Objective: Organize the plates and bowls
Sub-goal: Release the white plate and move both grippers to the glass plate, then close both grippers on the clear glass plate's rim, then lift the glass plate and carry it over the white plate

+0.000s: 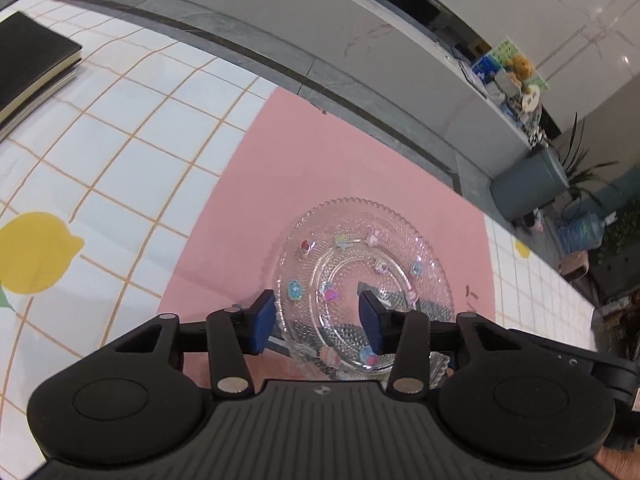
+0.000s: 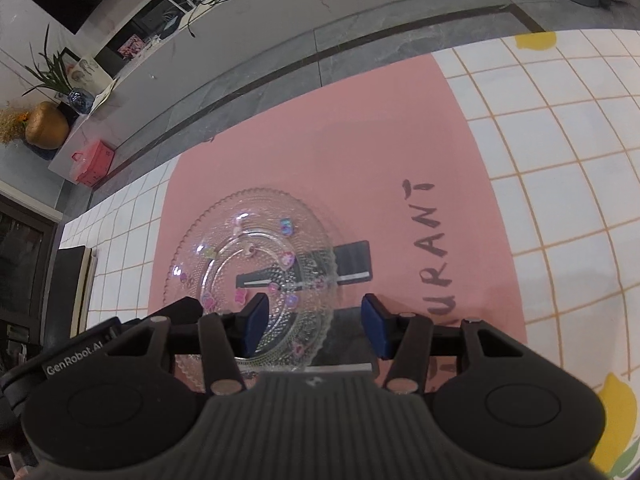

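Note:
A clear glass plate point(image 1: 360, 248) point(image 2: 256, 220) with small coloured stickers lies on a pink mat point(image 1: 320, 152) point(image 2: 340, 140). My left gripper point(image 1: 316, 316) straddles the plate's left rim, one blue pad just outside the rim and the other over the plate's inside. My right gripper point(image 2: 314, 324) straddles the opposite rim in the same way, its left pad over the plate and its right pad outside. Both pairs of pads stand apart with a gap to the glass, so neither presses on the rim. The near part of the plate is hidden under the gripper bodies.
The mat lies on a white checked tablecloth point(image 1: 120, 160) with lemon prints and carries dark lettering point(image 2: 432, 240) to the plate's right. A black notebook point(image 1: 28, 64) point(image 2: 70, 284) lies at the left. The table's far edge runs just past the mat, with grey floor beyond.

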Demonstrator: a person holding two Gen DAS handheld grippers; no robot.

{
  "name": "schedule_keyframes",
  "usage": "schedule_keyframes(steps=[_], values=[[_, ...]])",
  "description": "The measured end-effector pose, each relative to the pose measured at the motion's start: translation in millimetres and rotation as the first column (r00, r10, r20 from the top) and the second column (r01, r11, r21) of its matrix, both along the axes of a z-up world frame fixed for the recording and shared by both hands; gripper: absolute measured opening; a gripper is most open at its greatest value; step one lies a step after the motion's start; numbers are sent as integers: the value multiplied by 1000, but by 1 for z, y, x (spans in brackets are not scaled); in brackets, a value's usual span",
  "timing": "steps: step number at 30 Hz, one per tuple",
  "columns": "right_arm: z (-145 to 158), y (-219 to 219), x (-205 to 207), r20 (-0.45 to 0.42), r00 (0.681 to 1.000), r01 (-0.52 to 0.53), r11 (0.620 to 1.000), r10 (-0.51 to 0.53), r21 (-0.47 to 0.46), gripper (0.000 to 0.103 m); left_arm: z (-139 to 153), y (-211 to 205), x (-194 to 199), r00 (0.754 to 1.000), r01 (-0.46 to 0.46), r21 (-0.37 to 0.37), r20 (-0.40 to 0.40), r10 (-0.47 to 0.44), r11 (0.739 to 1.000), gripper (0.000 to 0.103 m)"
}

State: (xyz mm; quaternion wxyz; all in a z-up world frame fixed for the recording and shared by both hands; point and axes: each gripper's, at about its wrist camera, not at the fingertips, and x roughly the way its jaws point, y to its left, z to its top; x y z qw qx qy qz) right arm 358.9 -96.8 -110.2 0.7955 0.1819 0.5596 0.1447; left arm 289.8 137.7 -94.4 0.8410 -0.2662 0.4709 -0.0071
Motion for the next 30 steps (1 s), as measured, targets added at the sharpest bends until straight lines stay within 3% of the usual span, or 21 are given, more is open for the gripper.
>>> schedule_keyframes(steps=[4, 8, 14, 16, 30], values=[[-1, 4, -2, 22, 1000, -11, 1000, 12, -27, 32, 0, -1, -2, 1000, -2, 16, -3, 2, 1000, 41], [-3, -1, -3, 23, 1000, 0, 999, 1, -39, 19, 2, -2, -4, 1000, -6, 51, -5, 6, 999, 31], [0, -2, -5, 36, 999, 5, 999, -4, -40, 15, 6, -8, -8, 1000, 14, 95, 1, -14, 995, 28], [3, -4, -5, 41, 999, 11, 1000, -10, -25, 14, 8, -6, -9, 1000, 4, 97, 6, -5, 995, 22], [21, -9, -11, 74, 997, 6, 1000, -8, 18, 12, 18, 2, -13, 1000, 2, 51, 27, -3, 999, 22]])
